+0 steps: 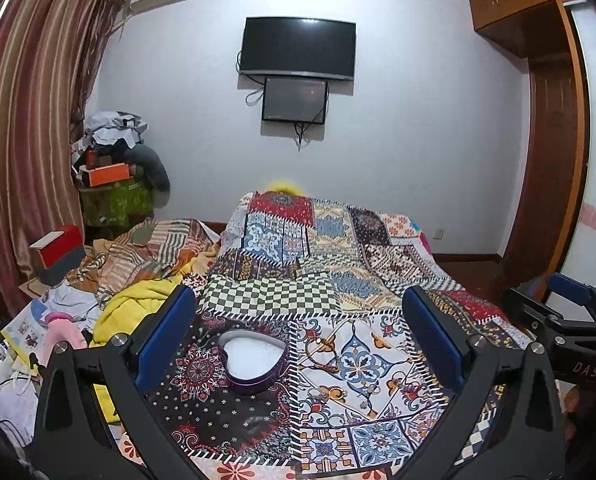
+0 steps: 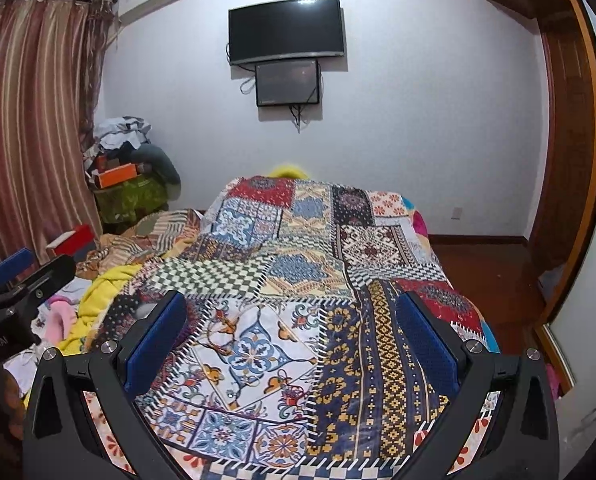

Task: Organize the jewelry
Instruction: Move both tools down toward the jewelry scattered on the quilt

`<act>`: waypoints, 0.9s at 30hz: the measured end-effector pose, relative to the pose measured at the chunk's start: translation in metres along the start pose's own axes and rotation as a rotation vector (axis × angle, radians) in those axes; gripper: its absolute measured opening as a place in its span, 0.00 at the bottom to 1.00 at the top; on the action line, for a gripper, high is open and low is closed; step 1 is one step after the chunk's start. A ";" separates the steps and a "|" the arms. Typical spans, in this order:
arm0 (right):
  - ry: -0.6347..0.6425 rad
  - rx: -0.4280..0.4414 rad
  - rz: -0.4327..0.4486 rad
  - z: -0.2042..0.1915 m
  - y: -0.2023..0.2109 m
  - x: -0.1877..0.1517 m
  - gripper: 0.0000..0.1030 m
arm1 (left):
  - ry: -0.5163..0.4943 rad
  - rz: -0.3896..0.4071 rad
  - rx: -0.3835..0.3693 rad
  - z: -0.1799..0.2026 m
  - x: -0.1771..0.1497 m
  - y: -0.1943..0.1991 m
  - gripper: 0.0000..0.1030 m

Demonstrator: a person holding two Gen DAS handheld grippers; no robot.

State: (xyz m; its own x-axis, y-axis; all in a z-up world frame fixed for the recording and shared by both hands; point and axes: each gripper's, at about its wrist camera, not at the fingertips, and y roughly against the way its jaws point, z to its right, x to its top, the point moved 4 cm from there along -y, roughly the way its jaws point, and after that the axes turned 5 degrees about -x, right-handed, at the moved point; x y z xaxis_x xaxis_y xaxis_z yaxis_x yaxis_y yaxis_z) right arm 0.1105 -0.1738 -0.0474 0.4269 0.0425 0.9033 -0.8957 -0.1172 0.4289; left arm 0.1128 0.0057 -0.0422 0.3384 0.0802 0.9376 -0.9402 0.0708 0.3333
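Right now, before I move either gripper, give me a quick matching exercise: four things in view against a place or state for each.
Things:
1. heart-shaped box
2. left gripper
3. television
4. red box

Places or states:
A. mounted on the far wall
B. lid off, white lining showing, on the patchwork quilt
C. left side, near the curtain
D. open, holding nothing

Pairs: 1-B, 2-D, 3-A, 4-C

The patchwork quilt (image 1: 337, 264) is soft printed cloth. The heart-shaped box (image 1: 254, 360) has glossy purple walls, seemingly metal, and a matt white lining. The gripper's fingers (image 1: 433, 336) carry textured blue pads on matt black plastic.
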 end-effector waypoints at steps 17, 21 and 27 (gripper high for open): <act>0.011 -0.011 -0.344 0.030 -0.071 -0.071 1.00 | 0.003 -0.372 -0.042 -0.012 -0.089 -0.087 1.00; 0.015 0.019 -0.377 0.024 -0.077 -0.082 1.00 | 0.016 -0.462 -0.089 -0.007 -0.116 -0.101 1.00; 0.040 0.107 -0.400 0.004 -0.079 -0.090 0.88 | 0.010 -0.566 -0.160 0.006 -0.142 -0.116 0.82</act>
State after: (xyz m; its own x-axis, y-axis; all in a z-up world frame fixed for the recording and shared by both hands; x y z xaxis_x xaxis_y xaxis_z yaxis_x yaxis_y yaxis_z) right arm 0.1440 -0.1726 -0.1625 0.7319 0.1439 0.6660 -0.6411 -0.1859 0.7446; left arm 0.1731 -0.0197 -0.2135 0.7868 -0.0044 0.6172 -0.5960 0.2541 0.7617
